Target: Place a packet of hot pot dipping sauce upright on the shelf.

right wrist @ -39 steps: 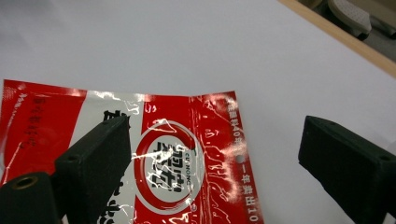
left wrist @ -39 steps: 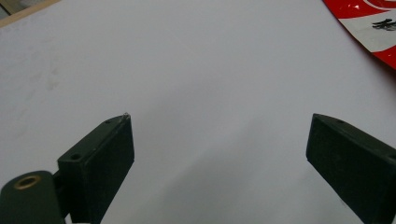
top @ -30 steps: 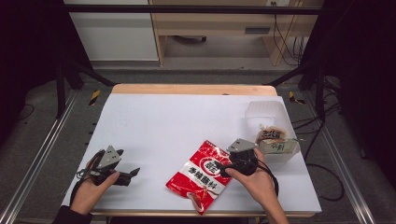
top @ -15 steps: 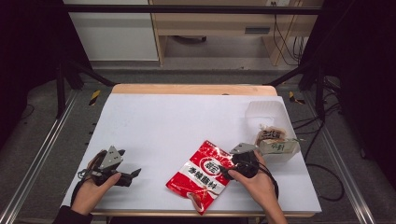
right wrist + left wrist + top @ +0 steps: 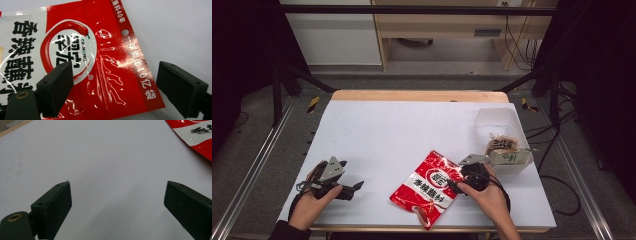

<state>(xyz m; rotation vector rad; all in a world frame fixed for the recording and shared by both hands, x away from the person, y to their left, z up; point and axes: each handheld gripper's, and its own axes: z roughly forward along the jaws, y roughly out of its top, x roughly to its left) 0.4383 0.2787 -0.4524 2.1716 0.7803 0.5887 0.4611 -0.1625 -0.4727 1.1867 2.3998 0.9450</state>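
1. High view: the glossy red and white foil seasoning packet (image 5: 430, 187) lies flat near the front edge of the white table (image 5: 412, 130), its long axis running diagonally from the far right to the near left. The right gripper (image 5: 457, 184) sits at the packet's right edge, far closer to it than the left gripper (image 5: 354, 187), which rests well apart near the front-left corner. A clear plastic tub of wrapped snacks (image 5: 504, 150) stands by the table's right edge, beyond the right hand.

2. Left gripper view: the jaws stand wide apart with nothing between them, only bare table. A corner of the packet (image 5: 197, 135) shows far off at upper right.

3. Right gripper view: the jaws gape wide and grip nothing. The packet (image 5: 82, 57) lies under and between them, its sealed edge with the punched hole pointing toward the right jaw, so a grip on that edge looks likeliest.
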